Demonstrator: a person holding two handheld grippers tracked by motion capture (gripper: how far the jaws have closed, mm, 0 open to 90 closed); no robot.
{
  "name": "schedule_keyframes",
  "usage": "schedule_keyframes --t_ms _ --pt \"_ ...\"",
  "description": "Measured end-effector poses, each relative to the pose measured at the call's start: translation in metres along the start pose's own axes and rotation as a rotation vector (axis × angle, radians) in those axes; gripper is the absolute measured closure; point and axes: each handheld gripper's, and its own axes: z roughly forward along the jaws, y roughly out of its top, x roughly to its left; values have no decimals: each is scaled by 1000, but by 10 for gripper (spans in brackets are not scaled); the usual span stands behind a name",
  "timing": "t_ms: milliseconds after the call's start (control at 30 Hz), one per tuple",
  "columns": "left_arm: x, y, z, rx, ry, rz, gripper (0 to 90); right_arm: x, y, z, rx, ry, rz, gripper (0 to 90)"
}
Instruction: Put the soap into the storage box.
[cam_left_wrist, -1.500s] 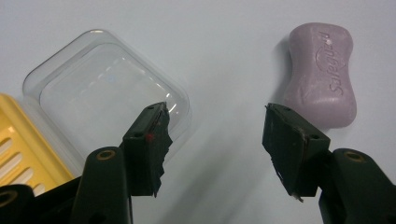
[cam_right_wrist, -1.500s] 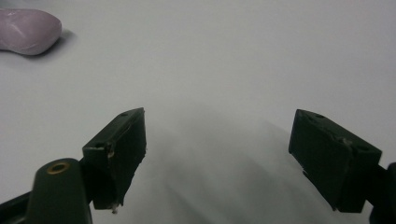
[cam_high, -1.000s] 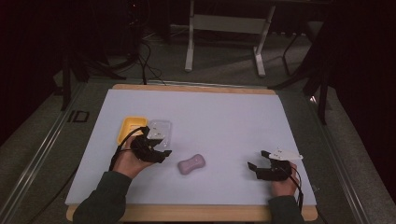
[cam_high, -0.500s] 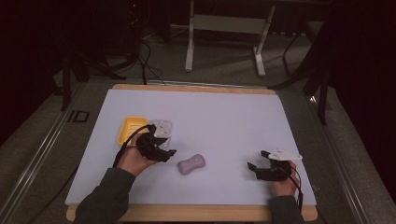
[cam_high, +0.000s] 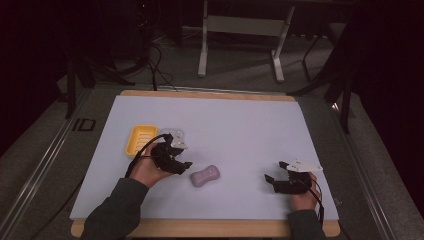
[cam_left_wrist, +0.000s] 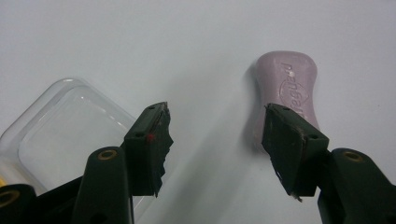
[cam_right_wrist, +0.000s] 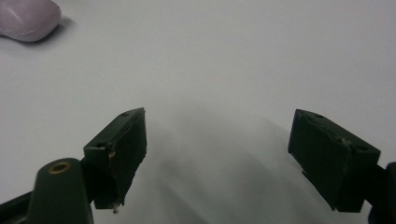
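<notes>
Starting at the left of the mat (cam_high: 250, 115): there's a yellow dish (cam_high: 138, 138) near the left edge, with a clear lid (cam_left_wrist: 60, 126) lying just beside it on its right. Neither one is being touched.

Your left gripper (cam_high: 176, 161) sits right next to those two, pointed toward the soap (cam_high: 205, 176). Its jaws are partly apart with nothing between them. In the left gripper view one jaw overlaps the near end of the bar, but I can't tell if it actually touches; the other jaw is over bare mat, with the lid off to its side. So no grip yet.

The soap is lying flat on the mat, a bit left of centre, just to the right of that gripper and near your edge of the table. It's the waisted kind, narrower in the middle, logo side up.

Further right, your right gripper (cam_high: 281, 179) rests on the mat well apart from everything, jaws wide apart and empty. The soap pokes into the top left corner of its view (cam_right_wrist: 25, 18).

My read: you're on the approach to picking up the soap with the left hand. For the next move I'd slide that gripper sideways so the bar ends up between both jaws, ideally across the waist, then close. Soap's slick, so squeeze squarely or it may squirt out.
</notes>
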Motion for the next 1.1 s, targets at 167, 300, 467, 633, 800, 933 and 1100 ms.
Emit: schedule_keyframes --t_ms 167,300,467,633,800,933,1100 --pt "-2 4 3 9 -6 14 421 0 0 0 1 0 -1 190" --pt "-2 6 4 11 -9 18 421 1 0 0 5 0 -6 190" --pt "-3 9 7 21 -12 29 420 1 0 0 5 0 -6 190" --pt "-4 11 9 23 -19 30 419 1 0 0 7 0 -8 189" --pt "-4 13 11 30 -22 38 419 2 0 1 9 1 -10 189" --pt "-4 14 12 36 -27 41 419 2 0 1 9 1 -13 189" --pt "-6 16 16 39 -35 49 420 2 0 1 9 1 -14 189"
